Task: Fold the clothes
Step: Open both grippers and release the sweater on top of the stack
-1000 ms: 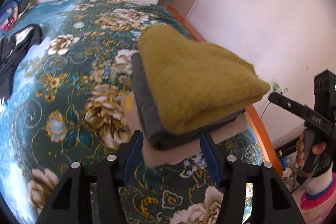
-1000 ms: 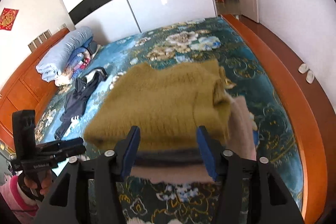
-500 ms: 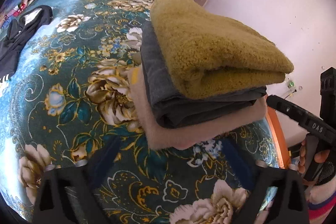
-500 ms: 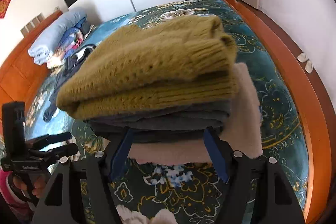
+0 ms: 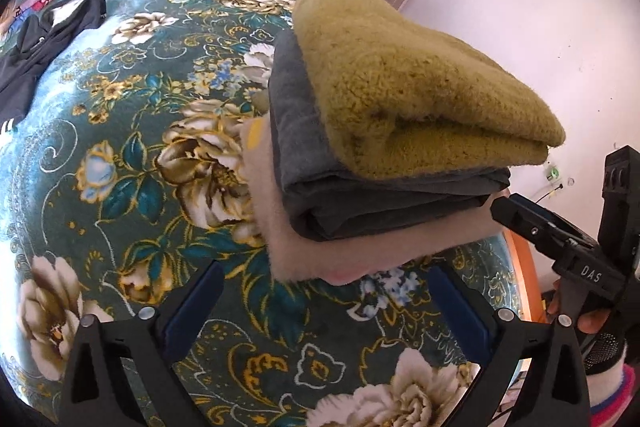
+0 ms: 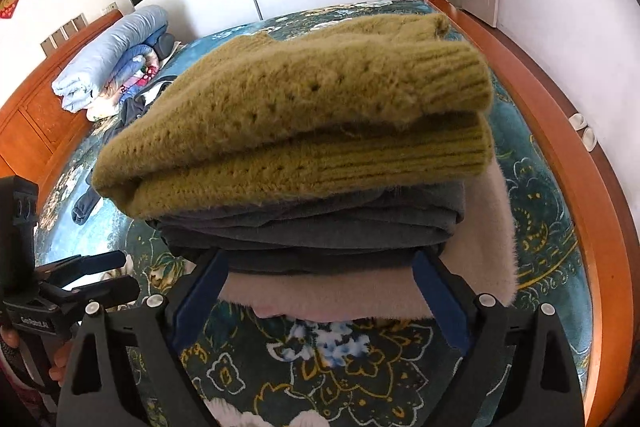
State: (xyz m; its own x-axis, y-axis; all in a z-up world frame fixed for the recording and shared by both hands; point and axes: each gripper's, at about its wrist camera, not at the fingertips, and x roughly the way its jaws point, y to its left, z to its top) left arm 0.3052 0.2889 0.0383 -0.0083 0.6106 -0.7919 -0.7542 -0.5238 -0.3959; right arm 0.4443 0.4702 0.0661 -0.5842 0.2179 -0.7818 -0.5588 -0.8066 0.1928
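A stack of three folded clothes lies on the floral bedspread (image 5: 120, 155): an olive knit sweater (image 5: 400, 79) on top, a grey garment (image 5: 384, 203) under it, a pale pink one (image 5: 352, 259) at the bottom. The stack also shows in the right wrist view, with the sweater (image 6: 320, 115), the grey garment (image 6: 320, 227) and the pink one (image 6: 332, 299). My left gripper (image 5: 326, 301) is open and empty just short of the stack. My right gripper (image 6: 320, 291) is open, its fingers at the stack's near edge, gripping nothing.
A black garment (image 5: 44, 43) lies unfolded at the far left of the bed. Rolled blue bedding (image 6: 112, 63) sits by the wooden headboard (image 6: 36, 115). The bed's wooden edge (image 6: 560, 147) runs along the right, with white slippers (image 6: 582, 131) on the floor beyond.
Both grippers let go of the stack and opened. They drew back and dropped lower, so the stack now rests on the bed in front of them.
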